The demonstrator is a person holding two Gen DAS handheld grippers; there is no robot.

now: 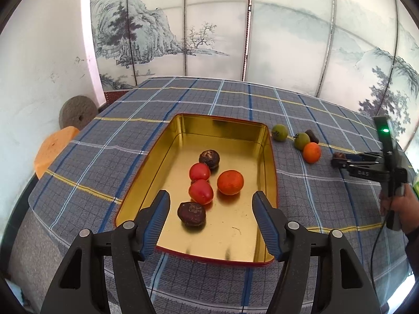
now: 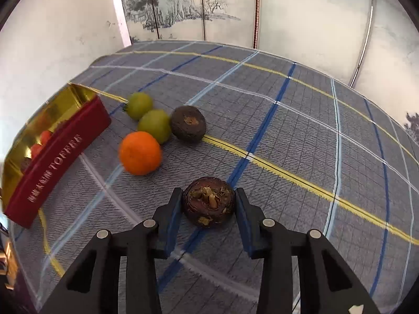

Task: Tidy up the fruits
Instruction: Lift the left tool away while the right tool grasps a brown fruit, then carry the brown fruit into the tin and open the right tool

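A gold tin tray (image 1: pixel 167 144) with red outer walls sits on the checked tablecloth. It holds two red tomatoes (image 1: pixel 200 191), an orange (image 1: pixel 230 182) and two dark brown fruits (image 1: pixel 191 213). My left gripper (image 1: pixel 210 204) is open and empty above the tray's near end. My right gripper (image 2: pixel 209 204) is shut on a dark brown fruit (image 2: pixel 208 205) just above the cloth; it also shows in the left wrist view (image 1: pixel 337 160). On the cloth right of the tray lie two green fruits (image 2: pixel 154 126), an orange (image 2: pixel 140 152) and another dark brown fruit (image 2: pixel 188 123).
The tray's red side wall (image 2: pixel 52 157) reads TOFFEE. A painted folding screen (image 1: pixel 235 31) stands behind the table. An orange stool (image 1: pixel 52 149) and a round stone disc (image 1: pixel 77 113) are left of the table.
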